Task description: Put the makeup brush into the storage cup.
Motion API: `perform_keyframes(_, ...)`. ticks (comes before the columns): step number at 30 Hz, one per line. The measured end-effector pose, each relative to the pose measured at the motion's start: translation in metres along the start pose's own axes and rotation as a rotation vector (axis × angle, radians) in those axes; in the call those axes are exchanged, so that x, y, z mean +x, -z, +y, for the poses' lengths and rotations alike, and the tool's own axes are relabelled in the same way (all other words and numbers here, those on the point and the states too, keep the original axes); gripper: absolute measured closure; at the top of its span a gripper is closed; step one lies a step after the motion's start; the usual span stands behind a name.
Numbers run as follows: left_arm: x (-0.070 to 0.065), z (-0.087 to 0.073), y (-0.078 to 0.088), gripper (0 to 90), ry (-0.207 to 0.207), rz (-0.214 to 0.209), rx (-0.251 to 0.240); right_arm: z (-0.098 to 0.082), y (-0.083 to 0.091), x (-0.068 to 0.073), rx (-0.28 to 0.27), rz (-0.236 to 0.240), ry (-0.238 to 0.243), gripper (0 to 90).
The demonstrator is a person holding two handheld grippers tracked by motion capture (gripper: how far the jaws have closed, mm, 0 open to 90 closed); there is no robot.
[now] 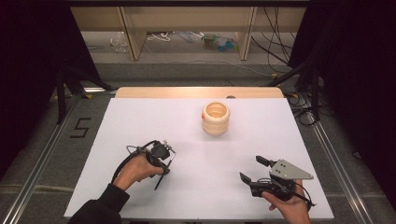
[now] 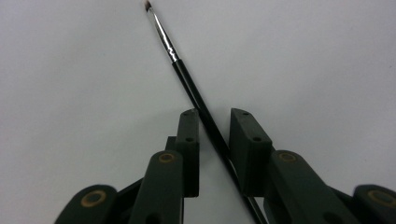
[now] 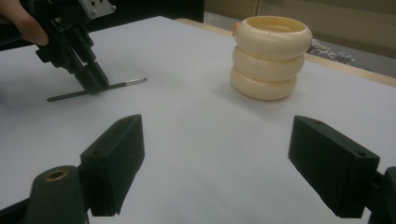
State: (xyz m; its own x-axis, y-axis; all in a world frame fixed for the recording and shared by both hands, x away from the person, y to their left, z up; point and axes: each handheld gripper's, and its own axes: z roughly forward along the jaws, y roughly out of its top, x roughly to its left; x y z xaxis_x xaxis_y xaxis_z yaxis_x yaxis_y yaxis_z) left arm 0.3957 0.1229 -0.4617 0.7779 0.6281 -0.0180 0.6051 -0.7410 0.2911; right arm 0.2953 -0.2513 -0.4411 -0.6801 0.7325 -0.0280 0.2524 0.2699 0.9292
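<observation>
Paintbrush (image 2: 187, 81) lay flat on the white table (image 1: 140, 121), a thin black handle with a silver ferrule and a small dark tip, near the person's left side of the sheet. The left gripper (image 2: 215, 122) pointed down over it, and in the left gripper view the handle ran slantwise up through the narrow gap between the two black jaws. Those jaws stood close about the handle, the left-hand one just at its edge, yet a sliver of table still showed on the other side, so the pads were not clearly pressing on it (whether the near pad touched cannot be told). In the right gripper view the same gripper (image 3: 95, 79) stood with its tips down at the brush (image 3: 116, 86), which stuck out to both sides.

The right gripper (image 1: 252, 170) was held low over the table's near right part, well apart from the brush, its jaws spread wide with nothing between them.

A cream cup (image 1: 215, 118) shaped like three stacked rings stood upright farther back, near the middle.
</observation>
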Motion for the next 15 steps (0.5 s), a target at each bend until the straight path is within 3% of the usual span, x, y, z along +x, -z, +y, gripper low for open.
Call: perform_keyframes(15,-0.0015,0.0054,-0.0005,79.8,-0.054,0.005,0.036,0.0001,-0.002,0.0002,0.004,0.005,0.009,19.5)
